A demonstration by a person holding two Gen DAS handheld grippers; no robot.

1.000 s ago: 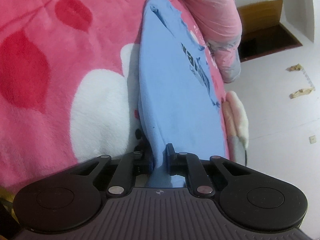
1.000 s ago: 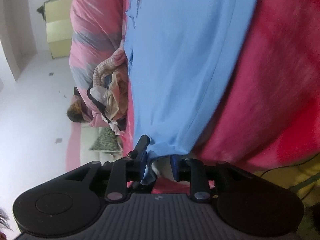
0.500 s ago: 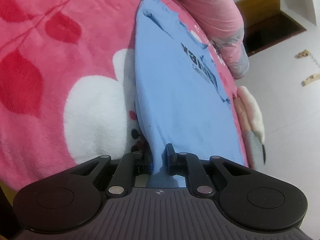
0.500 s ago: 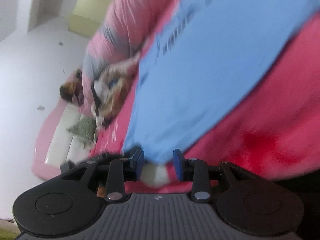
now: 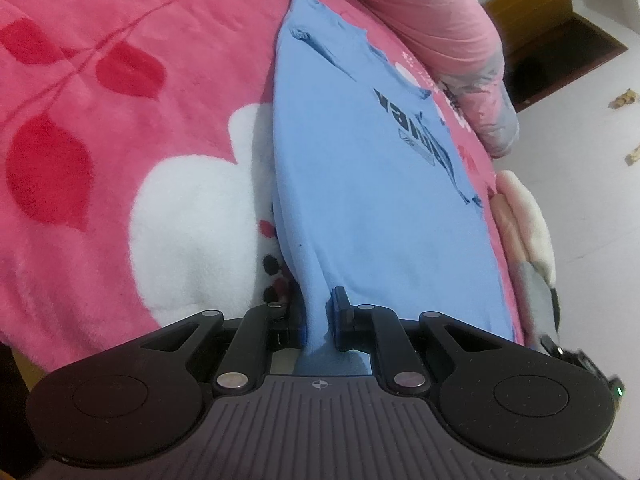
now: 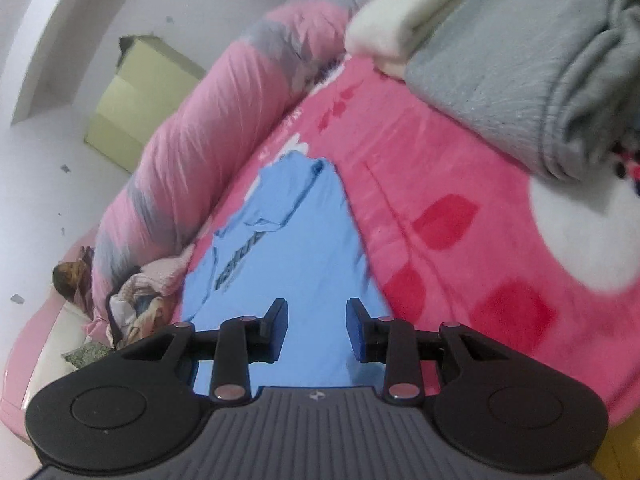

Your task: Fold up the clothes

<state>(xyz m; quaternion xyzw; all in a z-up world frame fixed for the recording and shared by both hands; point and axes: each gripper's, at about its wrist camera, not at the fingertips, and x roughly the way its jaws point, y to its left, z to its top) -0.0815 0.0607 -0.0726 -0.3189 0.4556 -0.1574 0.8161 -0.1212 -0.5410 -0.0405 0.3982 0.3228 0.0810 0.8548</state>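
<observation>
On the pink fleece blanket (image 5: 132, 92), with its red leaf shapes and white patches, lies a light blue T-shirt (image 5: 360, 184), folded lengthwise into a long narrow strip with dark lettering showing near one long edge. Its near end is bunched and pinched between the pads of the left gripper (image 5: 320, 312), which is clamped tight on the cloth, so that the fabric rises slightly off the blanket there. In the right wrist view the same T-shirt (image 6: 296, 248) stretches away from the camera, sleeve and collar creased at the far end, and the right gripper (image 6: 318, 330) hangs over its near part with its jaws apart and nothing between the pads; the cloth lies flat beneath them, free of that tool. Beside the shirt's lettered edge a rolled pink and grey quilt (image 6: 192, 152) runs along the side of the bed, with a small heap of mixed clothes (image 6: 136, 308) at its near end. At the far side a folded grey garment (image 6: 520, 72) sits on the blanket with a cream one (image 6: 392, 36) just beside it. Beyond the bed is a pale floor (image 5: 592, 184) and a yellowish cabinet (image 6: 132, 100).
</observation>
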